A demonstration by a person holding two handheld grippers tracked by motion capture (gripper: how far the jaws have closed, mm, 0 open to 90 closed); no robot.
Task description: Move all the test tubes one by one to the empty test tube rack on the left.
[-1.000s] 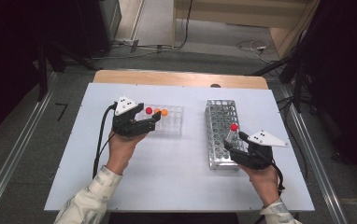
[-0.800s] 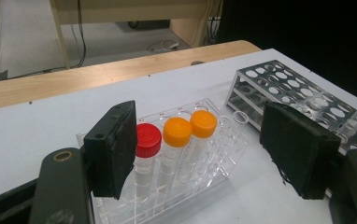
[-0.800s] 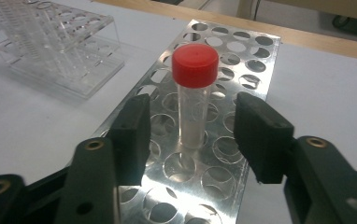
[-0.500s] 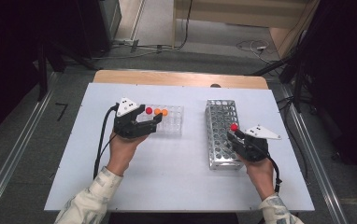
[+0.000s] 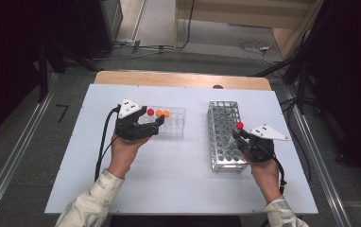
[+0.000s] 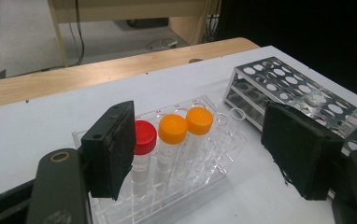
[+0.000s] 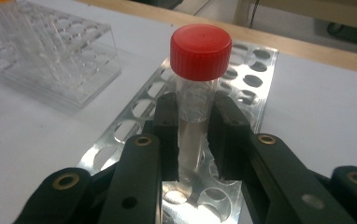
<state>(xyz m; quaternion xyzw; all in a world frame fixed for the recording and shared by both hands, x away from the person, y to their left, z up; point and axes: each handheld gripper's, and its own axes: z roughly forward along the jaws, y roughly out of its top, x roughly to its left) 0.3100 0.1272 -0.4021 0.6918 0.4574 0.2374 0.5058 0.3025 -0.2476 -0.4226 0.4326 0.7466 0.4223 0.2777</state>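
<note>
My right gripper (image 7: 193, 126) is shut on a clear tube with a red cap (image 7: 201, 51); its jaws have just been closing on it. The tube stands upright with its lower end in the metal rack (image 7: 265, 65). From above, the right gripper (image 5: 239, 137) sits at that rack's (image 5: 221, 127) right side, with the red cap (image 5: 239, 126) above the jaws. My left gripper (image 6: 204, 144) is open at the clear plastic rack (image 6: 223, 140). That rack holds a red-capped tube (image 6: 144, 140) and two orange-capped tubes (image 6: 172, 130). The left pad is beside the red-capped tube.
The white tabletop (image 5: 178, 175) carries both racks. A wooden edge (image 5: 178, 79) runs along its far side. Cables trail from both grippers toward the person's forearms. Dark floor, metal rails and furniture surround the table.
The right gripper's jaws have closed onto the red-capped tube in the metal rack. The left hand and its gripper have stayed in place at the clear rack.
</note>
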